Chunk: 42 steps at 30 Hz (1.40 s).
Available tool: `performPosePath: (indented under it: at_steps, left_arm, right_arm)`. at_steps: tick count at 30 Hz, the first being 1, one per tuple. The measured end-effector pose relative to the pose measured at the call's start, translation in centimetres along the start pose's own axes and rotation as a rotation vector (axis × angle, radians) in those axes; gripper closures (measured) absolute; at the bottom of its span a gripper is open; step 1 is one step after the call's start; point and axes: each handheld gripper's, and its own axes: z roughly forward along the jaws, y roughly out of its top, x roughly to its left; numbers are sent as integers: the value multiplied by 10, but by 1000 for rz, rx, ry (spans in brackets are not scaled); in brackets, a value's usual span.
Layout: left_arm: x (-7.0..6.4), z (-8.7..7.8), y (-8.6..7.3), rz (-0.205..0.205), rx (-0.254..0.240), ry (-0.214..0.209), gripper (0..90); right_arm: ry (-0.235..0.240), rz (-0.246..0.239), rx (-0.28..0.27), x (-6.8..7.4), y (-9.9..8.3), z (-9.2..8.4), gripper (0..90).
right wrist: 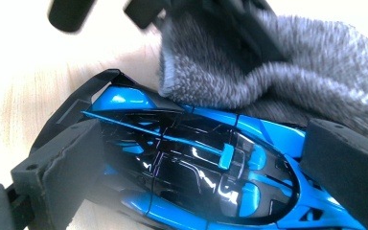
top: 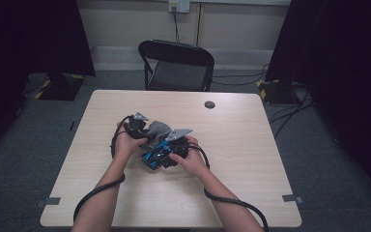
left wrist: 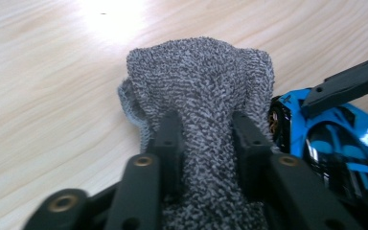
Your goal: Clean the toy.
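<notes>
A blue and black toy car lies near the middle of the table, and a grey knitted cloth is draped against its far side. In the left gripper view my left gripper has its two black pads pressed into the cloth, which bunches between them, with the car just to the right. My right gripper grips the car across its body, one foam pad on each side. The cloth rests on the car's far edge. Both hands sit close together in the high view.
The light wooden table has a small black disc near its far edge. A black folding chair stands behind the table. Cables trail from both grippers over the near edge.
</notes>
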Motion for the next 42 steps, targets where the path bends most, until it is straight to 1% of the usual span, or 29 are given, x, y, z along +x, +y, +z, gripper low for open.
performPosePath:
  at_steps: [3,4,6,7,11,13,14,15,16,18,19,21,22,24,25,27,28,29,30,31,32,33,34,35,37,38,39,40,42]
  left_arm:
    - [-2,4,-3,-2,-2,4,583]
    - [-2,5,-4,-12,-15,0,561]
    - [-1,5,-4,-9,-9,-1,539]
    - [-1,5,-4,-27,-15,0,510]
    - [0,5,-3,-16,-15,19,398]
    - [0,4,-2,-17,-21,28,379]
    - [1,1,-1,-29,-37,50,349]
    - [1,1,-1,-29,-37,50,325]
    - [1,-2,0,-55,-36,68,303]
    - [1,-3,-1,-75,-10,77,283]
    - [1,-3,-1,-75,-10,77,296]
    - [0,-3,-4,-103,5,86,316]
    - [0,-2,-6,-93,22,74,361]
    - [0,1,-11,-91,17,70,373]
    - [0,1,-11,-91,17,70,396]
    - [2,4,-14,-52,-6,48,435]
    - [3,4,-14,-36,-15,30,497]
    - [3,4,-14,-36,-15,30,565]
    - [3,5,-12,-20,-9,-4,588]
    - [2,6,-12,-19,-14,-28,619]
    - [3,7,-10,-20,-10,-56,633]
    - [3,7,-10,-20,-10,-56,642]
    - [2,10,-8,9,-6,-68,653]
    - [2,10,-8,9,-6,-68,664]
    - [0,12,-6,42,-5,-84,688]
    - [-2,12,-4,71,6,-90,700]
    - [-2,12,-4,71,6,-90,710]
    - [-3,10,-3,86,19,-107,717]
    - [-4,6,-3,124,27,-125,722]
  right_arm:
    - [-4,2,0,1,0,0,6]
    - [-6,2,0,1,0,0,6]
    - [-8,3,0,1,0,0,5]
    - [-10,5,2,2,0,0,5]
    - [-31,19,13,4,1,0,0]
    - [-34,20,12,4,1,0,0]
    - [-37,24,8,5,0,0,0]
    - [-37,24,2,5,0,0,0]
    - [-36,21,1,5,-1,0,0]
    - [-36,20,2,4,-1,0,0]
    - [-36,20,2,4,-1,0,0]
    - [-35,20,2,4,-1,0,0]
    - [-35,20,2,4,-1,0,0]
    - [-34,21,2,4,-1,0,0]
    - [-34,21,2,4,-1,0,0]
    - [-33,21,2,4,-1,0,0]
    - [-33,21,3,4,-1,0,0]
    - [-32,22,3,4,-1,0,0]
    - [-31,23,3,4,-1,0,0]
    - [-30,23,3,4,-1,0,0]
    - [-29,23,3,4,0,0,0]
    - [-28,22,3,4,0,0,0]
    - [-28,22,3,4,0,0,0]
    - [-28,22,3,4,0,0,0]
    - [-28,23,3,4,0,0,0]
    - [-28,22,4,4,0,0,0]
    - [-28,22,4,4,0,0,0]
    - [-27,21,3,3,-1,0,0]
    - [-25,22,3,3,-1,0,0]
